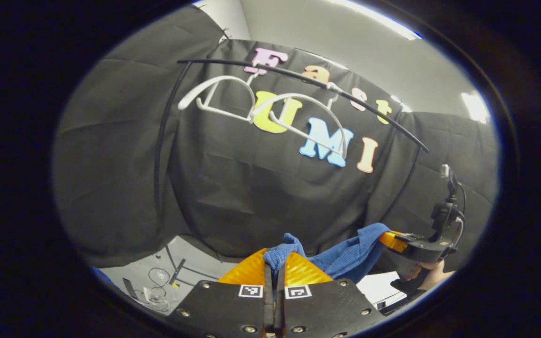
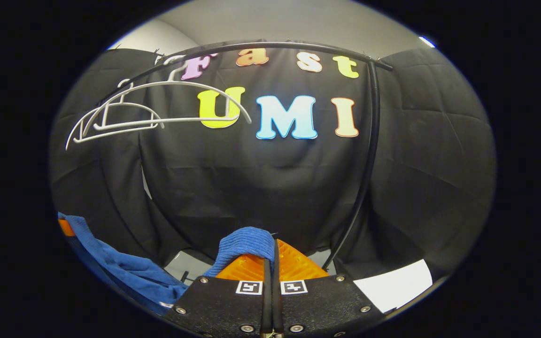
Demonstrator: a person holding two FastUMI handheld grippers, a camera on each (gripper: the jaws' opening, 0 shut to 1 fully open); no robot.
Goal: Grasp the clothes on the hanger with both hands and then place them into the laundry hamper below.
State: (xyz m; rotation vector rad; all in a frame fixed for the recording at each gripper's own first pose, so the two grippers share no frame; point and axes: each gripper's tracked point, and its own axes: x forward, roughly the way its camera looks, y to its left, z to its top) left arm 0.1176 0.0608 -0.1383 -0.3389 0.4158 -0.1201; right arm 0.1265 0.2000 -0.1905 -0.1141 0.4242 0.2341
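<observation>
1. We hold the blue garment (image 1: 341, 260) strung between both grippers, jaws of the left gripper (image 1: 275, 267) and right gripper (image 2: 270, 258) clamped on it.
2. Empty hangers (image 1: 261, 108) hang at 12 o'clock; we judge the hamper lies toward 6 o'clock.

We're in a recording booth, a staged lab setup: black cloth wall (image 2: 270, 188) draped all around. A black garment rail (image 1: 298, 77) arches overhead with bare white hangers (image 1: 261, 110) dangling, cables (image 1: 158, 281) loose on the grey floor (image 1: 190, 263).
</observation>
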